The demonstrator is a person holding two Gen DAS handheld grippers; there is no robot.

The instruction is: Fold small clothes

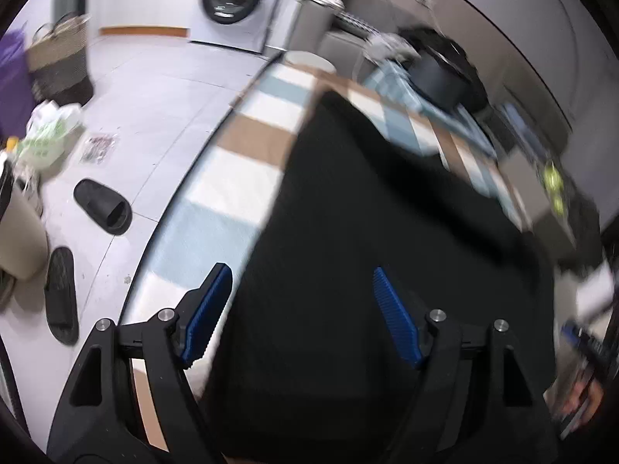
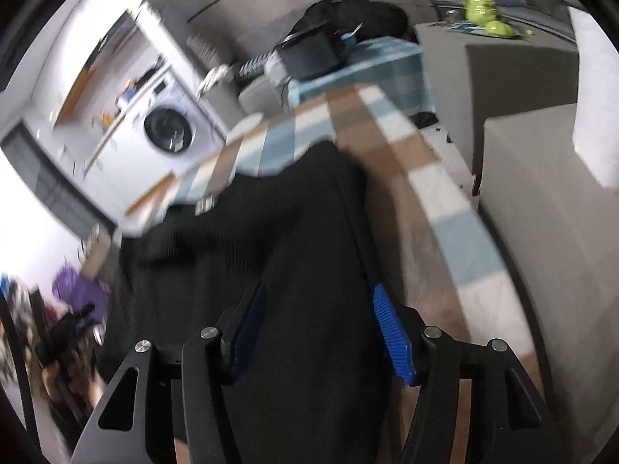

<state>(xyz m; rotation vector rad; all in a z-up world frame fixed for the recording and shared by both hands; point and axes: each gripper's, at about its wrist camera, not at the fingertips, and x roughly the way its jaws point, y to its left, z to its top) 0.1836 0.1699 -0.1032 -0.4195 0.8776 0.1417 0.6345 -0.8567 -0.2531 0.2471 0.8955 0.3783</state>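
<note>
A black garment [image 1: 387, 232] is lying spread across a table [image 1: 216, 201] that is wearing a checked cloth of blue, white and tan squares. Both views are blurring somewhat.

In the left wrist view, the left gripper [image 1: 301, 309] is hanging over the near part of the garment with its 2 blue ribbed pads [image 1: 207, 313] standing well apart; it is released, and the dark fabric is showing between the jaws without either pad pressing on it. The left pad is sitting over the garment's left edge, beside the checked cloth.

In the right wrist view, the right gripper [image 2: 319, 328] is also standing released over the black garment [image 2: 271, 251], its jaws parted with fabric lying between them and no pad pinching it. The right pad [image 2: 392, 336] is sitting near the garment's right edge, where the cloth on the table [image 2: 445, 212] is showing.

Beyond the table, a white washing machine [image 1: 232, 0] is standing against the far wall, and 2 black slippers [image 1: 102, 205] are lying on the tiled floor [image 1: 154, 89]. A dark bag [image 2: 348, 15] is resting at the far end, and a purple object [image 2: 77, 290] is showing low on the left of the right wrist view.
</note>
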